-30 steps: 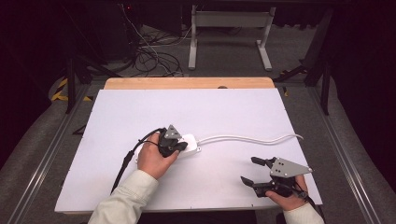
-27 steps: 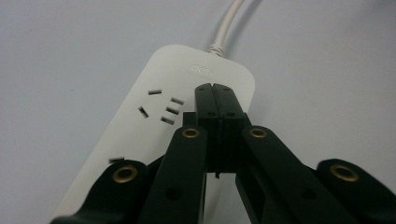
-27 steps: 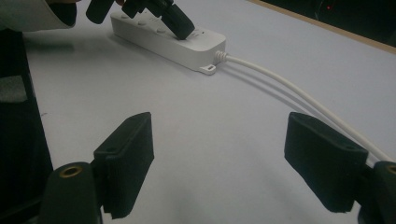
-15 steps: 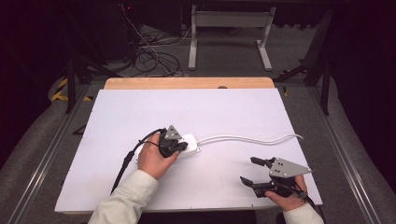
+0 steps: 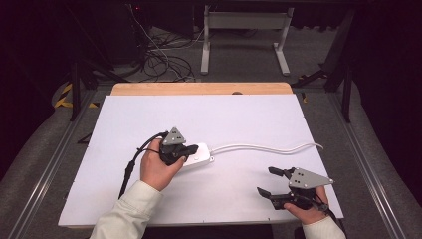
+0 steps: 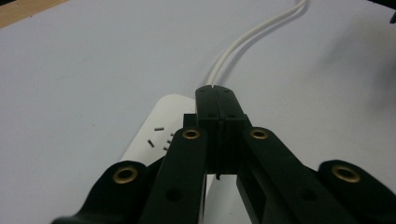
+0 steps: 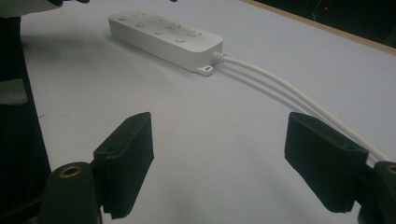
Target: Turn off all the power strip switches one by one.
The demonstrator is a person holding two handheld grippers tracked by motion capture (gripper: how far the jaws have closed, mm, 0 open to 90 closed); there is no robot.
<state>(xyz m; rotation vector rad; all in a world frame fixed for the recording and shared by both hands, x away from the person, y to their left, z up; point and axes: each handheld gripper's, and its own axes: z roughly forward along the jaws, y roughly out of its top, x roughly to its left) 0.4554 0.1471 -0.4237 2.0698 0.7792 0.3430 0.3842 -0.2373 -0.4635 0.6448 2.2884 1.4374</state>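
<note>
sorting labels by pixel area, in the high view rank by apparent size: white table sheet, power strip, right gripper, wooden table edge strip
1. white table sheet, by far the largest.
2. wooden table edge strip.
3. right gripper.
4. power strip, partly hidden under the left gripper.
The last two are close, so their order is unsure.

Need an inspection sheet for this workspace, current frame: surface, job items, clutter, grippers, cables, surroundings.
Surface: white sheet over a wooden table top.
Job's things: white rectangular plastic power strip lying flat.
Clutter: nothing seen.
Grippers: left gripper over the strip, jaws pressed together; right gripper near the front right, jaws wide apart, holding nothing.
Cables: strip's white cord runs right; black gripper cable.
Surroundings: tangled floor cables, white frame legs.
</note>
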